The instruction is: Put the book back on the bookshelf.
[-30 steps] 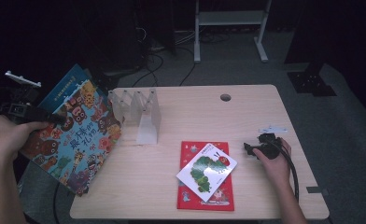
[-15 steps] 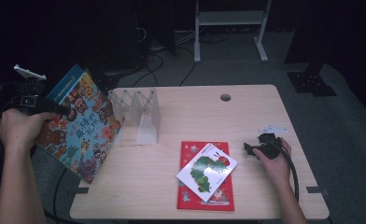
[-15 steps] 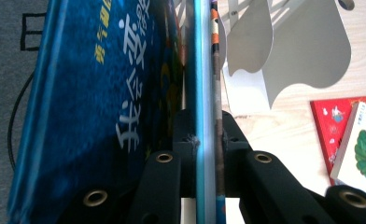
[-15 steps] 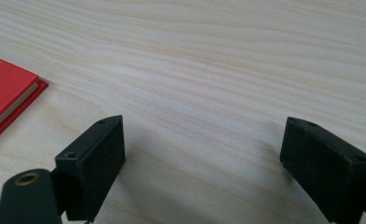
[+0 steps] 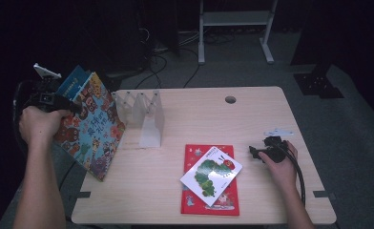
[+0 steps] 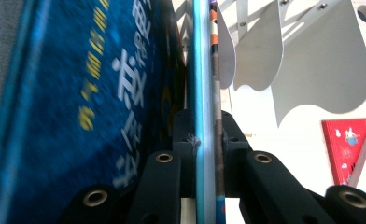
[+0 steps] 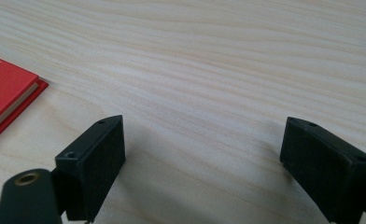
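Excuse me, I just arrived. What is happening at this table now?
A person works at a wooden table with a gripper in each hand. The left gripper is shut on a large colourful picture book, holding it tilted over the table's left edge, beside a white wire book rack. The right gripper is open and rests low over bare table. Near it lies a red book with a white caterpillar book on top. No book stands in the rack yet.
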The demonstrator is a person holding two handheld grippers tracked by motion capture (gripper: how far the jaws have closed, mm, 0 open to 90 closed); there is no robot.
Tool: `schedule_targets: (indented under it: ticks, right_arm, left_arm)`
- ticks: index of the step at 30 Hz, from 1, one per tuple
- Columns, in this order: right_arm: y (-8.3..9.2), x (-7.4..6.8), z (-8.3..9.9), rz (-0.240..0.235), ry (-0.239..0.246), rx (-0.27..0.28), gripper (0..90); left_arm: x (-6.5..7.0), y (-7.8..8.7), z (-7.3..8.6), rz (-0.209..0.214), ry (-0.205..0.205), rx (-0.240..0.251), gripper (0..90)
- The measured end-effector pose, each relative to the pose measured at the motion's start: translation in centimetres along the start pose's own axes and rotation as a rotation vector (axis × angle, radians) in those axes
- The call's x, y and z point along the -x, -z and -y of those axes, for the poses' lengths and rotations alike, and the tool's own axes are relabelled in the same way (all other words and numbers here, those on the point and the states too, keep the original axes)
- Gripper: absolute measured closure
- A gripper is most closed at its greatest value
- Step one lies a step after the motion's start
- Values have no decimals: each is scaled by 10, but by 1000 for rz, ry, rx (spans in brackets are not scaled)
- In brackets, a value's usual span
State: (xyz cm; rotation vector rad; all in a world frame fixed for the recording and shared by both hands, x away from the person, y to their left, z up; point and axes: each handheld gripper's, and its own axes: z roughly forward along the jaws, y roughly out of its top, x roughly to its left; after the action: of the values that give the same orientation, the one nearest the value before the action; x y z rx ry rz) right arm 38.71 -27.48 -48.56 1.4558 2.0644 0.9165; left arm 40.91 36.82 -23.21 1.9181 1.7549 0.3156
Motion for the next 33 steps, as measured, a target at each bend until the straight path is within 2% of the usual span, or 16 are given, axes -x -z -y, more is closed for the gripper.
schedule_targets:
  ticks: [8, 14, 21, 25, 33]
  right_arm:
    - [0, 0, 0, 0, 0, 0, 130]
    - [0, 0, 0, 0, 0, 0, 130]
    - [0, 0, 0, 0, 0, 0, 130]
    - [0, 0, 0, 0, 0, 0, 130]
    - [0, 0, 0, 0, 0, 0, 130]
  left_arm:
    - [5, -6, -4, -26, 16, 7, 807]
    - [9, -9, -7, -43, 13, 13, 806]
    - [9, -11, -6, -56, 2, 10, 802]
    - [9, -11, -3, -101, -5, 4, 771]
    - [6, -7, 0, -106, -28, -27, 732]
